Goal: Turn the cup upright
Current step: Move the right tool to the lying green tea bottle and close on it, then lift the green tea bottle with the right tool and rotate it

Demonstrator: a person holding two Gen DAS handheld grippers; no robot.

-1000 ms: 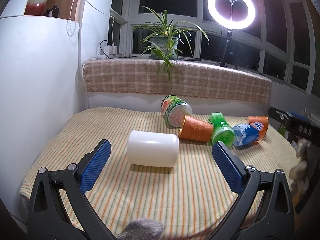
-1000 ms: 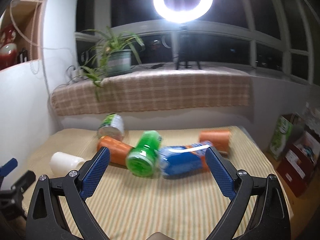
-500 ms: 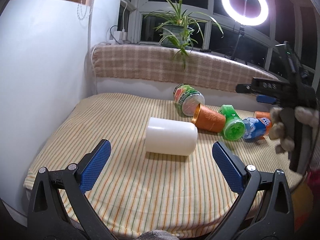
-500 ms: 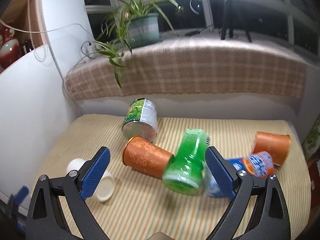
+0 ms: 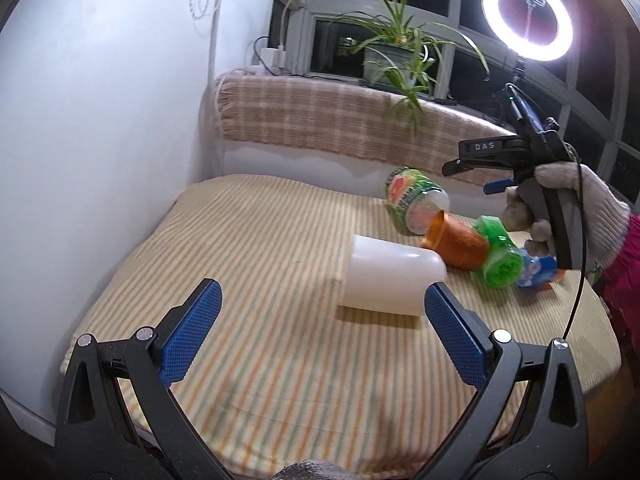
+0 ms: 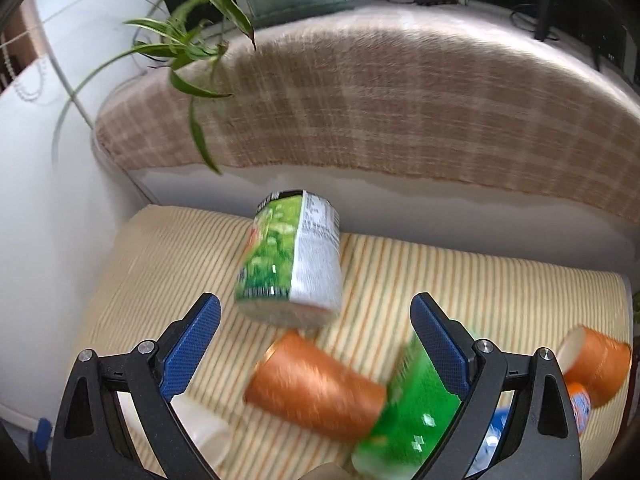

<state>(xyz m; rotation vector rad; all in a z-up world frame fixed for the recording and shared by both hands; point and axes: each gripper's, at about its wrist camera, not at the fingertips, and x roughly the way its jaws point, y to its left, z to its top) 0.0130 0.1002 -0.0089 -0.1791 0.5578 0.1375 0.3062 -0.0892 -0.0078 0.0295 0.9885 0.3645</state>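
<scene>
**Cups lie on their sides, both grippers open**

The striped cloth (image 5: 280, 240) covers the desk and carries all the things. Behind it a checked cloth (image 5: 320, 120) hangs over the window ledge, where a potted plant (image 5: 394, 56) stands, and a ring light (image 5: 528, 20) shines at the far right.

The left gripper (image 5: 318, 318) hangs low over the near part of the cloth with its blue fingers spread wide and nothing between them. The white cup (image 5: 390, 278) lies on its side just ahead, close to the right finger, not touching it as far as I can tell.

The right gripper (image 6: 316, 334), held in a gloved hand (image 5: 576, 208), is above the group of cups, also wide open and empty. Under it, the green printed cup (image 6: 294, 268) lies on its side. Near it the orange cup (image 6: 316, 396) lies on its side too, touching a green cup (image 6: 412, 412). A second orange cup (image 6: 596, 364) lies at the far right, and a blue cup (image 5: 538, 274) is partly hidden.
</scene>
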